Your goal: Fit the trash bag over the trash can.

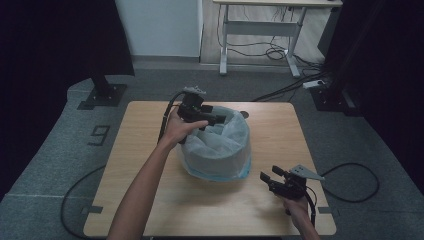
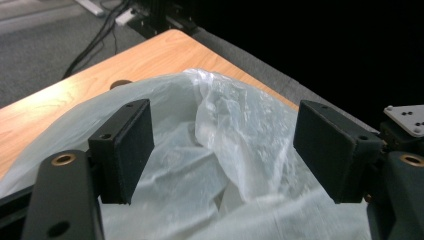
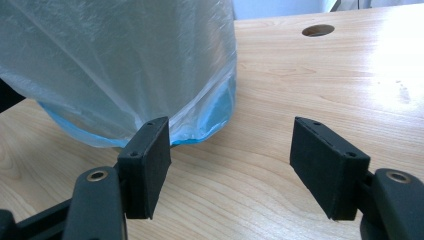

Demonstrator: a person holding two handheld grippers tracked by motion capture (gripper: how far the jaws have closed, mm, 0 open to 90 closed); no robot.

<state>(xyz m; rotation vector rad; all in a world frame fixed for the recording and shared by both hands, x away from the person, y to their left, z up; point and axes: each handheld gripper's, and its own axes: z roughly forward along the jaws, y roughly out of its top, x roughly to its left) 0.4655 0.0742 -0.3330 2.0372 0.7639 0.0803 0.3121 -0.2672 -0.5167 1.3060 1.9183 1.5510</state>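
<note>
While the left claw (image 1: 216,119) hangs over the far-left rim of the bin (image 1: 218,172), its jaws stand apart with a loose fold of the plastic liner (image 2: 225,125) between them, the pads not yet pressing on it. The bin sits near the middle of the bench (image 1: 150,200), its blue wall showing only at the bottom, below the draped liner. The right claw (image 1: 267,179) waits low over the near-right part of the bench, jaws apart on nothing, pointing at the bin's lower wall and a little way off from it.

The step in hand looks like fitting or tidying the liner on the bin, with the left side about to take hold of the bunched film. From the high view it is hard to say whether the liner is tucked evenly all round, so that stays open. The next move calls for pinching only the raised fold, then drawing it outward over the rim without dragging the light bin.
</note>
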